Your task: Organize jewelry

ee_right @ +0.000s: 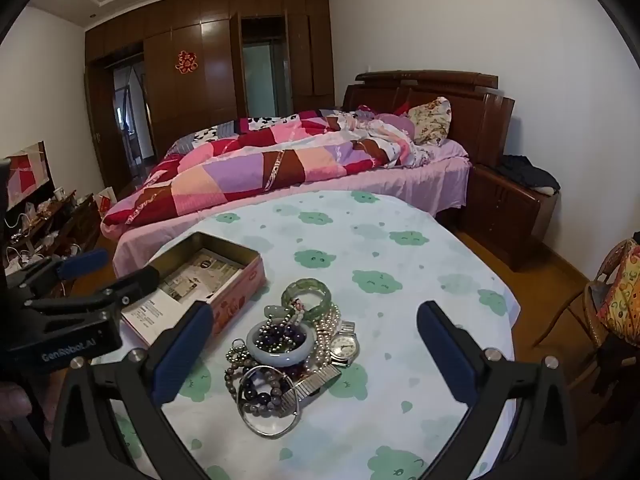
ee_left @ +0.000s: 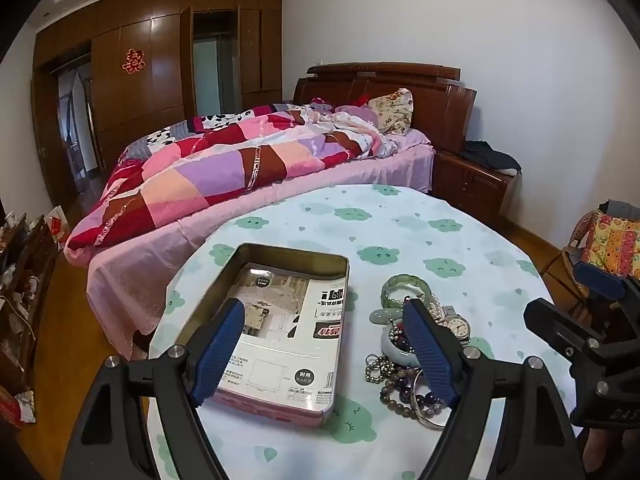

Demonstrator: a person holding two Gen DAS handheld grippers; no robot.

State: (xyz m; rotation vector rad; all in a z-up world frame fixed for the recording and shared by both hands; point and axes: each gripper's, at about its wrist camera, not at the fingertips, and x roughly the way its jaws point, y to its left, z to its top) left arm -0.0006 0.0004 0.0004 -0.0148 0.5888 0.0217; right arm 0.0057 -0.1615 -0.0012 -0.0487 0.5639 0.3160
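Observation:
A pile of jewelry (ee_right: 288, 356) lies on the round table (ee_right: 400, 240): a green bangle (ee_right: 306, 294), a pale jade bangle (ee_right: 278, 346) with dark beads inside, a wristwatch (ee_right: 344, 346), a silver ring bangle (ee_right: 268, 404) and bead bracelets. An open pink tin box (ee_left: 272, 332) with a printed sheet inside stands left of the pile (ee_left: 416, 344). My left gripper (ee_left: 326, 320) is open above the box and the pile's left edge. My right gripper (ee_right: 316, 320) is open, hovering above the pile. Both are empty.
A bed with a patchwork quilt (ee_right: 280, 168) stands behind the table. A wooden nightstand (ee_right: 512, 208) is at the back right, a chair with a colourful cushion (ee_right: 616, 292) at the right, and a cluttered low cabinet (ee_right: 44, 228) at the left.

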